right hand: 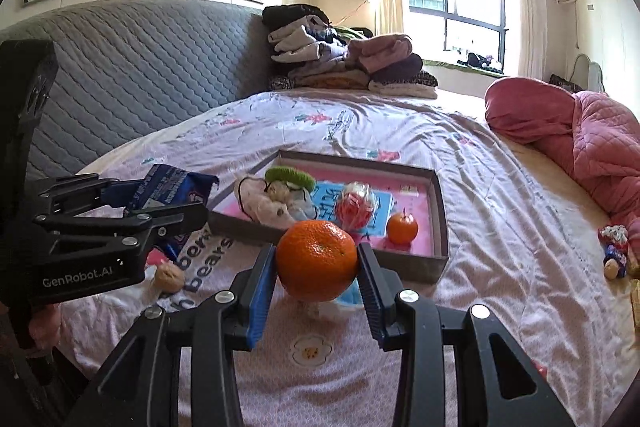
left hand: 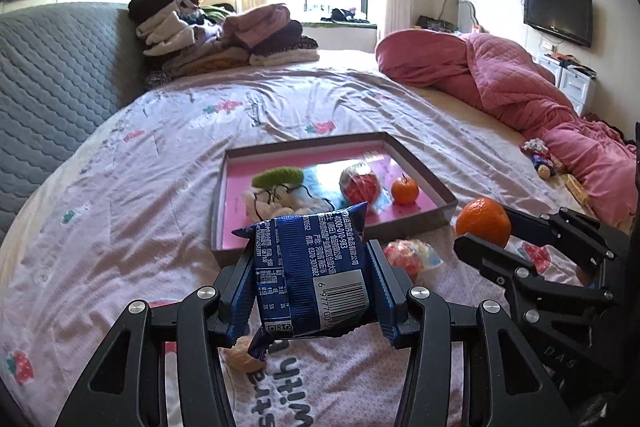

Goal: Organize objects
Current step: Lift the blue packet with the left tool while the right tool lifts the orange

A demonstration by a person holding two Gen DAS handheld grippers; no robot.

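Note:
My left gripper [left hand: 310,267] is shut on a blue snack packet [left hand: 316,275], held above the bed just in front of a shallow grey box [left hand: 420,163] with a pink floor. My right gripper [right hand: 317,261] is shut on a large orange [right hand: 316,259], also lifted before the grey box [right hand: 438,203]. From the left wrist view the orange [left hand: 484,223] and the right gripper [left hand: 486,229] show at right. Inside the box lie a green hair band [left hand: 278,177], a pale cloth bundle [left hand: 272,205], a red wrapped ball [left hand: 360,185] and a small tangerine [left hand: 405,190].
A wrapped candy bag [left hand: 414,257] and a beige lump [left hand: 240,355] lie on the flowered bedsheet near me. Folded clothes [left hand: 224,35] are stacked at the far headboard corner. A pink quilt [left hand: 520,83] is bunched at right, with small toys [left hand: 540,159] beside it.

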